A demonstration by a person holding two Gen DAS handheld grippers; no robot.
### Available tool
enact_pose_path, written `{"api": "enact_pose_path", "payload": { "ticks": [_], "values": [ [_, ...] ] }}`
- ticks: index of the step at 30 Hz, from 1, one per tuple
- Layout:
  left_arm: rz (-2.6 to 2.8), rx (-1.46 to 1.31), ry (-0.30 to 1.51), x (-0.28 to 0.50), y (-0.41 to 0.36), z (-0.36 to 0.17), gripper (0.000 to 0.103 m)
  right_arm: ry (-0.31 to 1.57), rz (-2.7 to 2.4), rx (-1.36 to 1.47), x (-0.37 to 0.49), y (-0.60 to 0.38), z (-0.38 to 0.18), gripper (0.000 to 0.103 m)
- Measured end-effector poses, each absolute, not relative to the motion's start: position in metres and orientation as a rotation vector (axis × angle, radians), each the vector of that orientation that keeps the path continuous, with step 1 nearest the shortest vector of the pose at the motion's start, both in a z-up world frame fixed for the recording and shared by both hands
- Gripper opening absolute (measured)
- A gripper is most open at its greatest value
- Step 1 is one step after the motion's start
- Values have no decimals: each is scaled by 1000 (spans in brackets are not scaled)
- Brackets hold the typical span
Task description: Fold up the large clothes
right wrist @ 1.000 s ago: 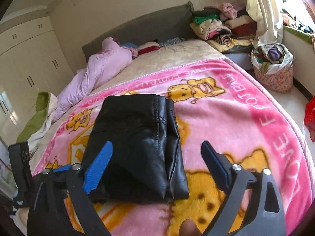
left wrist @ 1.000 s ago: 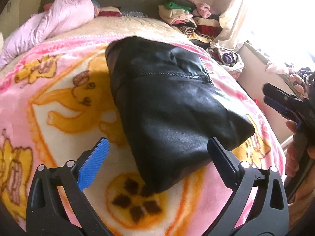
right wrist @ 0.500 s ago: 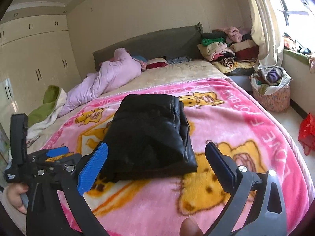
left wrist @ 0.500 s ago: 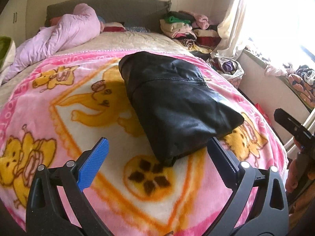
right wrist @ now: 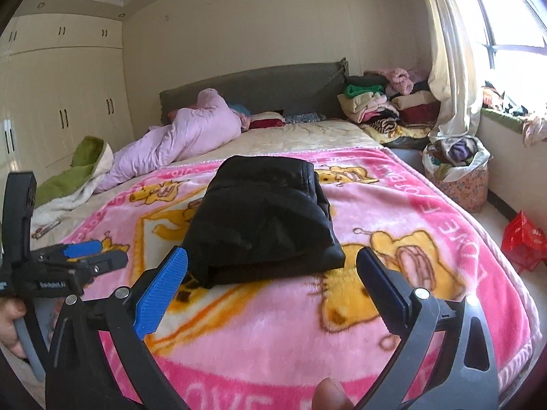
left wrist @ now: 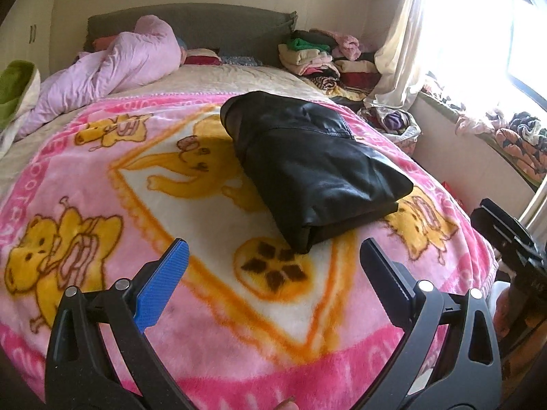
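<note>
Jacket (left wrist: 314, 167) folded on blanket (left wrist: 102, 184); left gripper (left wrist: 273, 266) and right gripper (right wrist: 271, 273) spread, empty, short of it.

The pink blanket (right wrist: 427, 205) carries large pale letters along its right border reading "LOVE FOOTBALL". White lettering on the side of the left gripper (right wrist: 85, 256), in the right wrist view, is too small to read surely.

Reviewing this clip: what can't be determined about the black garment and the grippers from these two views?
- Black garment: its type; folded, inner layers hidden, both views.
- Right gripper: in the left view only its body shows at the right edge.
- Left gripper: handle cut off in the right view.
</note>
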State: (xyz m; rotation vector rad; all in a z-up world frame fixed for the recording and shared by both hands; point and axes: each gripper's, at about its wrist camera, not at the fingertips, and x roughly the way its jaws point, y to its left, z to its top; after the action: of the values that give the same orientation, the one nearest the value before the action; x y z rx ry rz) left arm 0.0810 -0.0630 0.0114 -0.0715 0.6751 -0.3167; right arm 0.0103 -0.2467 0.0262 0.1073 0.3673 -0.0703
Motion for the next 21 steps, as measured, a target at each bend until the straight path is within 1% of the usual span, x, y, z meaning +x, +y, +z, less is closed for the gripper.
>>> {"api": "enact_pose_path", "payload": {
  "ticks": [5, 12, 21],
  "values": [
    [-338, -79, 674, 67, -61, 6, 94, 377, -99, 118, 0, -239, 18, 99],
    [-331, -79, 686, 61, -58, 2, 94, 480, -137, 90, 8, -233, 2, 99],
    [-290, -72, 671, 61, -53, 6, 94, 503, -136, 95, 7, -234, -3, 99]
  ]
}}
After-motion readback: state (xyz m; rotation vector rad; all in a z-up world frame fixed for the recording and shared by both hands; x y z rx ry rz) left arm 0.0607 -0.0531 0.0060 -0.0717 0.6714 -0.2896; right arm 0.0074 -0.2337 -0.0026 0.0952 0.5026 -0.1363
